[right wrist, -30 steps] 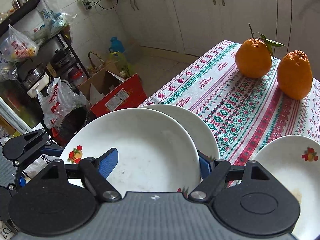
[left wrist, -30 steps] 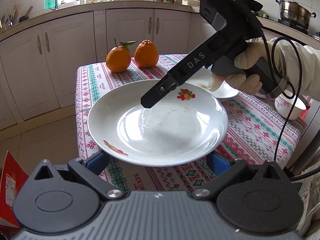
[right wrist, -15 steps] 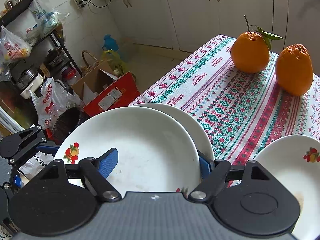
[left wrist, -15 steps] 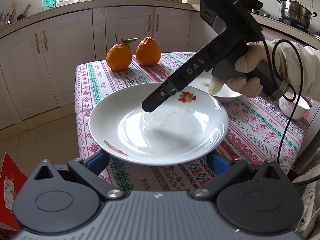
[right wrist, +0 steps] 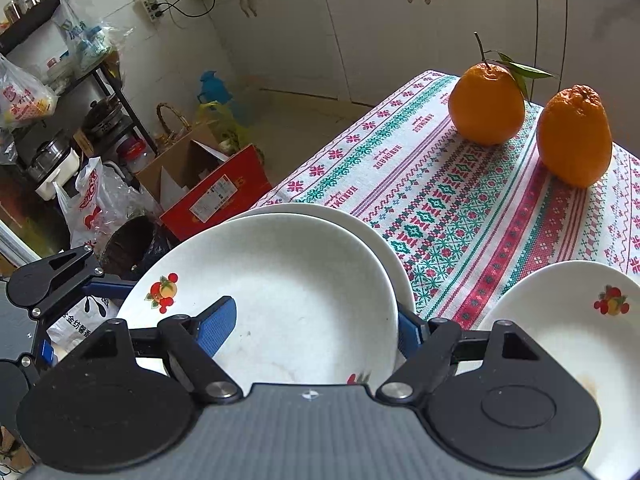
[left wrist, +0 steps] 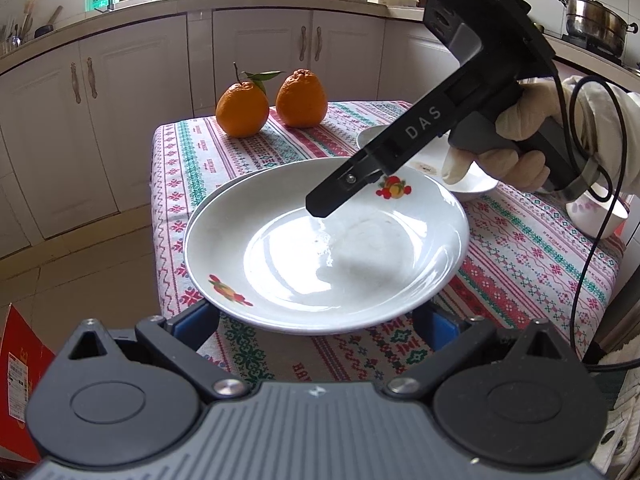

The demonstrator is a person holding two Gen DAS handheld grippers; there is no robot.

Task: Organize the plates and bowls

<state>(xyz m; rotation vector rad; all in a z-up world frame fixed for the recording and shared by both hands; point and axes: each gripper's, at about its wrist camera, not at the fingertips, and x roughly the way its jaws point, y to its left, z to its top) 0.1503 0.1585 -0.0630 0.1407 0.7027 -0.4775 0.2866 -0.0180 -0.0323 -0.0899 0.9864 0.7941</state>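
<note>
A white plate with fruit prints lies on top of a second white plate near the table's left edge. In the right wrist view the top plate covers most of the lower plate. My right gripper is shut on the top plate's rim, one blue pad above it. It shows as a black tool in the left wrist view. My left gripper is open, its fingers low on either side of the plate's near rim. A third plate lies to the right.
Two oranges stand at the table's far end on the patterned cloth. A small bowl sits at the right edge. A red box, bags and a shelf stand on the floor past the left edge. Cabinets run behind.
The top plate has moved further onto the table and now lies over the lower plate. My right gripper stays shut on its rim. The left gripper has moved in closer.
</note>
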